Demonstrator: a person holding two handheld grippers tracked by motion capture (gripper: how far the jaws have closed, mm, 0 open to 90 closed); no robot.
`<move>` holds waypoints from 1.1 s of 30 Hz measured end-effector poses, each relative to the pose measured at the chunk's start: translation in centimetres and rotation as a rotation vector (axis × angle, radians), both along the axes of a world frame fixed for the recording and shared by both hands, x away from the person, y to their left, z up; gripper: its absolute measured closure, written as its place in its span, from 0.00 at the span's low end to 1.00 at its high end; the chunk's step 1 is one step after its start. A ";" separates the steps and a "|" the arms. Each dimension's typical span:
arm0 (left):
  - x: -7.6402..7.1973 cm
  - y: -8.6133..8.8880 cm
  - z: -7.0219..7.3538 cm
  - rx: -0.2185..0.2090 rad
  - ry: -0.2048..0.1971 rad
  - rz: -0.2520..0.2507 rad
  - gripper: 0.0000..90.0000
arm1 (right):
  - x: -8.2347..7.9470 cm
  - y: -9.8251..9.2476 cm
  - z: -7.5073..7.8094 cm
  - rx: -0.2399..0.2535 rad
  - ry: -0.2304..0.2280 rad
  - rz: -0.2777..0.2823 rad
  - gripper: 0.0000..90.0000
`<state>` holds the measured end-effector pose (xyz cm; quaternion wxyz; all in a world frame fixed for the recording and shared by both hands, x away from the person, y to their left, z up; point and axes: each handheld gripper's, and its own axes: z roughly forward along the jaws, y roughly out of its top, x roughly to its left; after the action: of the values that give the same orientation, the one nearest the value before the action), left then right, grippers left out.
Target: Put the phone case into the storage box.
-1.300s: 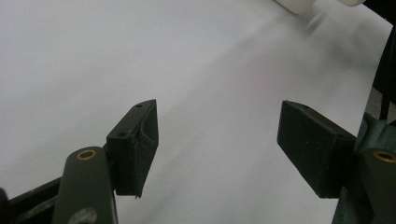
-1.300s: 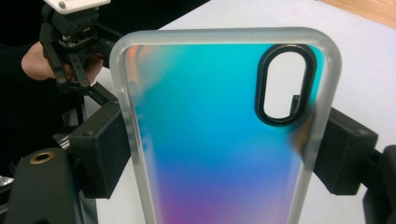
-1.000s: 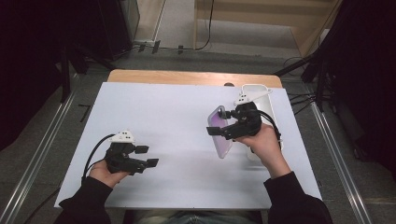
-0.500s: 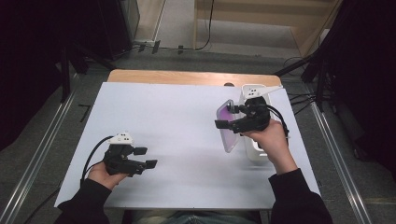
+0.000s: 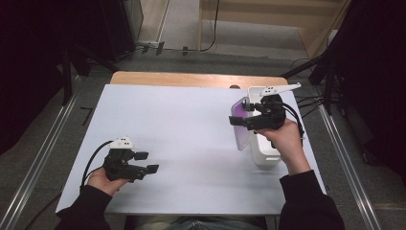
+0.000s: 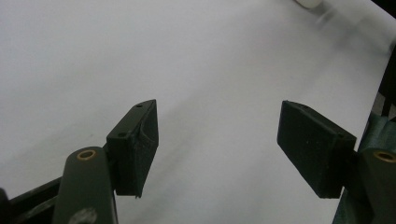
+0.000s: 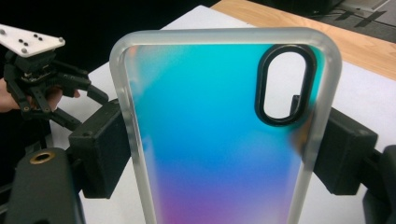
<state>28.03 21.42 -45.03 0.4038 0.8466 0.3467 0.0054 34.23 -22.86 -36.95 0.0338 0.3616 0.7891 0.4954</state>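
The left gripper [image 5: 143, 162] rests low on the table [image 5: 191, 143], well left of the white box [image 5: 263, 155], jaws apart on nothing — probably parked out of the way. The right gripper [image 5: 242, 120] is clamped across the case [image 7: 224, 140] by its two long edges, holding it lifted and tilted just left of the box (likely for carrying). The case has a frosted clear rim, a back fading from turquoise to purple, and a black-ringed oval camera hole [image 7: 284, 86]

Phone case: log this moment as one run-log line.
right tongs: shut on phone case, held over white box | left tongs: open, empty, low over table
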 end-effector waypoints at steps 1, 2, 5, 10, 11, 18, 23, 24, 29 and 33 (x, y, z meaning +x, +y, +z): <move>0.0 0.0 0.0 0.001 -0.002 -0.002 0.32 | 0.0 -0.2 0.0 0.002 -0.003 -0.005 0.17; 0.0 0.1 0.0 0.000 0.001 -0.003 0.32 | 0.1 -0.5 0.1 0.005 -0.003 -0.011 0.17; -0.1 0.2 0.1 -0.009 0.000 0.006 0.32 | 0.1 -1.2 0.2 0.013 -0.006 -0.025 0.17; 0.0 0.3 0.1 -0.011 -0.002 0.008 0.32 | 0.1 -2.3 0.5 0.029 -0.007 -0.049 0.17; 0.0 0.3 0.1 -0.014 0.000 0.006 0.32 | 0.1 -2.5 0.6 0.031 -0.005 -0.055 0.17; 0.0 0.3 0.1 -0.015 0.002 0.006 0.32 | 0.0 -3.6 1.0 0.039 -0.007 -0.086 0.17; 0.0 0.3 0.1 -0.014 0.003 0.007 0.32 | 0.0 -4.2 1.1 0.046 -0.012 -0.105 0.17; 0.0 0.3 0.1 -0.014 0.004 0.004 0.32 | 0.0 -4.3 1.1 0.047 -0.014 -0.110 0.17; 0.0 0.3 0.2 -0.006 0.001 -0.003 0.32 | 0.0 -4.9 1.2 0.038 -0.029 -0.146 0.17; 0.1 0.1 0.1 -0.010 0.002 -0.002 0.32 | 0.0 -5.3 1.1 0.030 -0.019 -0.192 0.17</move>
<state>28.10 21.54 -44.90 0.4076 0.8450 0.3463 0.0027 34.21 -28.18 -35.81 0.0830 0.4313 0.7431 0.5048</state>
